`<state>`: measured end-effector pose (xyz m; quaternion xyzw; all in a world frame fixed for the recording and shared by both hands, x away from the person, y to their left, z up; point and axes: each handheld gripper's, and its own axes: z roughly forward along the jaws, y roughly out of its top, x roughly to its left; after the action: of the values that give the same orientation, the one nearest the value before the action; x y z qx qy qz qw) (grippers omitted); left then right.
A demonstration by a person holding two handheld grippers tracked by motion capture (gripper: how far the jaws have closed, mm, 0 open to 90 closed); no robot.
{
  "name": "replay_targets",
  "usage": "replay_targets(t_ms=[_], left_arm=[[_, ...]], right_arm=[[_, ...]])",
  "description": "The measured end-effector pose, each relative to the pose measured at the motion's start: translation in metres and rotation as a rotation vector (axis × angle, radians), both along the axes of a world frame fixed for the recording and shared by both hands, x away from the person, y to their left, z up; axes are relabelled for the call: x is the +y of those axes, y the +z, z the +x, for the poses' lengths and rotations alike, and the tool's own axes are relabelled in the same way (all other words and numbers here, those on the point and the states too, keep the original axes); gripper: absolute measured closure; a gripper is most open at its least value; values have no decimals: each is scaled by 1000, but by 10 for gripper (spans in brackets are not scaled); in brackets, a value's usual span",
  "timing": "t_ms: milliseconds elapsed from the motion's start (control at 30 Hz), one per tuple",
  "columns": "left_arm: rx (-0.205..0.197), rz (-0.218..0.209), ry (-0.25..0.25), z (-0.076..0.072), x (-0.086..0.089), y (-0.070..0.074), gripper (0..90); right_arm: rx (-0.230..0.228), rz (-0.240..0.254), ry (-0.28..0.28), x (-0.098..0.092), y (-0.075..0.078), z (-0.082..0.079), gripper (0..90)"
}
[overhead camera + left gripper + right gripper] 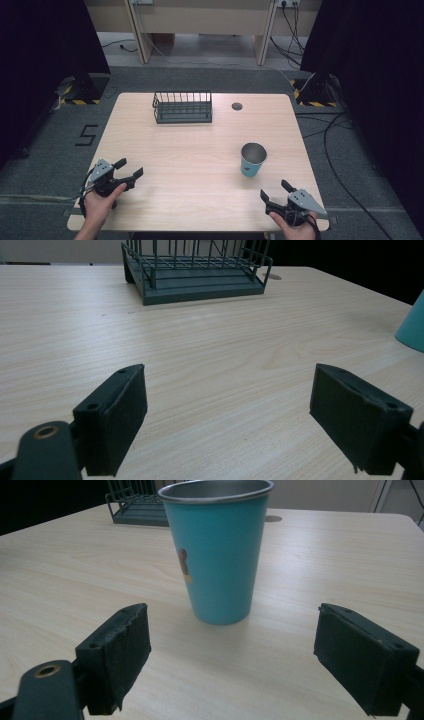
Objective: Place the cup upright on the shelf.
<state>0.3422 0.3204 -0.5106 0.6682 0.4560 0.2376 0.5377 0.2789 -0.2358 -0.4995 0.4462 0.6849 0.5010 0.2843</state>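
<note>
Cup (218, 550) upright on counter (190, 150), right side, just ahead of my right hand-held gripper (276, 192), jaws spread wide, empty. Left hand-held gripper (127, 168) likewise released. Metal, likely light, stiff, slick; grasp mid-wall across tapered body.

Left gripper (131, 168): held in left hand (101, 199), jaws spread wide, nothing between the pads (116, 424); forearm entering from below. Right gripper (274, 190): held in right hand (295, 227), jaws spread wide, nothing between the pads (120, 660), tips angled up and leftward.
</note>
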Motion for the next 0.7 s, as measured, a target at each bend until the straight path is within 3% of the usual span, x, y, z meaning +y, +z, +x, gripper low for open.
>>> replay_targets(t_ms=[700], left_arm=[[1, -10, -14, 0, -2, 0, 154]], right_arm=[[7, 33, 8, 16, 0, 37, 154]])
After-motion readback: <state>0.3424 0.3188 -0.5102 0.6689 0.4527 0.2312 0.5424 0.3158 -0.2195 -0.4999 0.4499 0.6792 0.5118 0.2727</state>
